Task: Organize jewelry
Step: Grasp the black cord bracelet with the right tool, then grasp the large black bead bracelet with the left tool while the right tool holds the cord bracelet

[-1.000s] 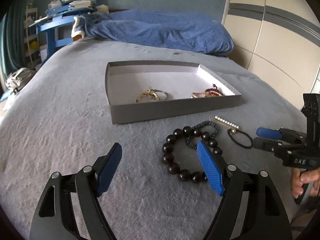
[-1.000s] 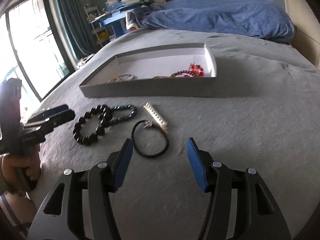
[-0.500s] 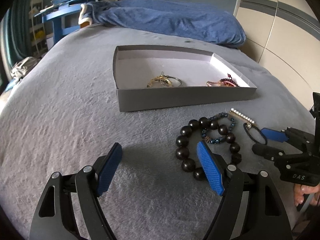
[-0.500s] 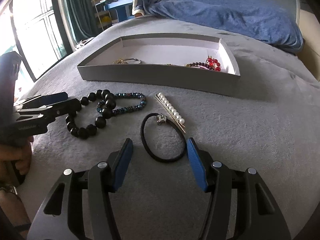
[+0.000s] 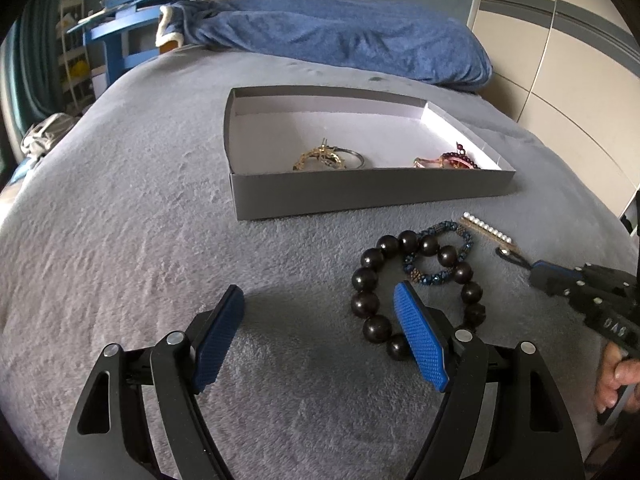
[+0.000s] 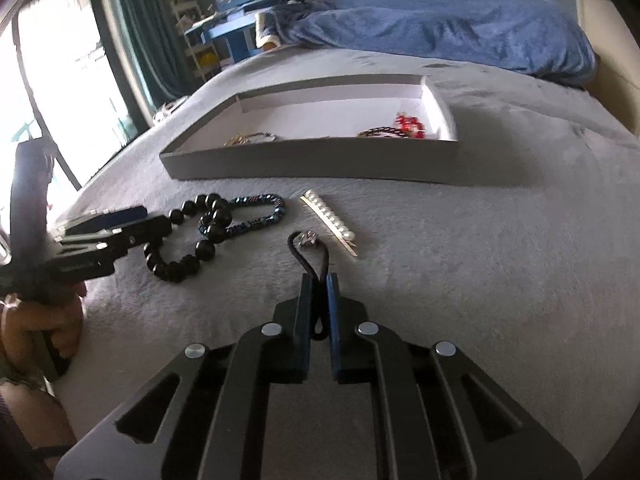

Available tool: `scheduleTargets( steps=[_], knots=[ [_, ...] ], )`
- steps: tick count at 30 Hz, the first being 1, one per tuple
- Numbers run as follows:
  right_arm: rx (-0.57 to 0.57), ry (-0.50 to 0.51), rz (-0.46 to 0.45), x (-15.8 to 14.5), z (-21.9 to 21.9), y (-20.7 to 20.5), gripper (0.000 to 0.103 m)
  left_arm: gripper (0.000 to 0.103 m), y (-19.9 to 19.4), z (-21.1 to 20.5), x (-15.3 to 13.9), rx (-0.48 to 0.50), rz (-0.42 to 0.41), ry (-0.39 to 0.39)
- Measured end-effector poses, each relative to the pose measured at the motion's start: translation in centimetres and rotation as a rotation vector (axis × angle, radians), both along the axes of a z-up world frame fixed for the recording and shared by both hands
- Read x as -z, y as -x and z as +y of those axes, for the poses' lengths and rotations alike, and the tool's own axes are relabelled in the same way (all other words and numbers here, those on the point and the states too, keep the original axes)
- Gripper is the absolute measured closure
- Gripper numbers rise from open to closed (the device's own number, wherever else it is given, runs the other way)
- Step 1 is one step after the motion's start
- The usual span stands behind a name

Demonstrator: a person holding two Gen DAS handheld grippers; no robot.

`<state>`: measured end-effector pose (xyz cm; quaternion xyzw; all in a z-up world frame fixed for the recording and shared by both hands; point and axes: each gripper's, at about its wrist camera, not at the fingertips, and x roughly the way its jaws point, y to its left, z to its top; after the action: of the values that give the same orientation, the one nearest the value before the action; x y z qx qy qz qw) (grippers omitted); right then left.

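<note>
Right wrist view: your right gripper (image 6: 319, 280) has just closed, jaws pinched on the black hair tie (image 6: 310, 256), squeezing it into a narrow loop w/ long axis running straight away from you; its metal charm end points toward the grey box (image 6: 312, 158). Tie's far end lies on the grey fleece bed cover (image 6: 480, 248), just beside the pearl clip (image 6: 330, 218), which lies diagonal, far end toward the box. Left of these: black bead bracelet (image 5: 400, 292) overlapping a smaller blue bead bracelet (image 5: 438, 254). Your left gripper (image 5: 320, 334) hovers w/ fingers spread wide, nothing between them; its right pad sits in front of the black beads. Box holds gold pcs at left, red-bead pcs at right. Room: blue blanket (image 5: 340, 36) at the bed's far end, blue desk (image 5: 116, 36) beyond, window (image 6: 60, 92) w/ teal curtain, cream wall panels.
</note>
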<state>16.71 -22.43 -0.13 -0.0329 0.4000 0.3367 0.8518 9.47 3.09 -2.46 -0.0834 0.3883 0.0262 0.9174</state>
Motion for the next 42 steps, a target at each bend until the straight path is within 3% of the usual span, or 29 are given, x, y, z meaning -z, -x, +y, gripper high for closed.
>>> scheduleTargets(
  steps=[7,11,16,20,30,42],
  knots=[
    [0.067,-0.016,0.022,0.0,-3.4,-0.6,0.096,0.025,-0.2,0.0,0.2,0.005,0.01,0.003],
    [0.082,-0.006,0.053,0.6,-3.3,-1.0,0.096,0.027,0.1,-0.5,-0.2,0.033,-0.02,-0.006],
    [0.083,-0.004,0.069,0.9,-3.3,-1.3,0.096,0.044,-0.1,-1.6,0.0,0.088,-0.004,-0.025],
    [0.084,-0.007,0.073,1.0,-3.3,-1.4,0.096,0.051,-0.5,-1.9,0.3,0.099,0.022,-0.036],
    [0.089,-0.026,0.051,0.6,-3.7,-1.1,0.096,0.088,-0.3,-2.4,0.2,0.118,0.014,-0.049],
    [0.071,-0.111,-0.003,-0.7,-4.5,0.1,0.096,0.088,1.0,-1.4,-1.5,0.125,-0.075,0.019]
  ],
)
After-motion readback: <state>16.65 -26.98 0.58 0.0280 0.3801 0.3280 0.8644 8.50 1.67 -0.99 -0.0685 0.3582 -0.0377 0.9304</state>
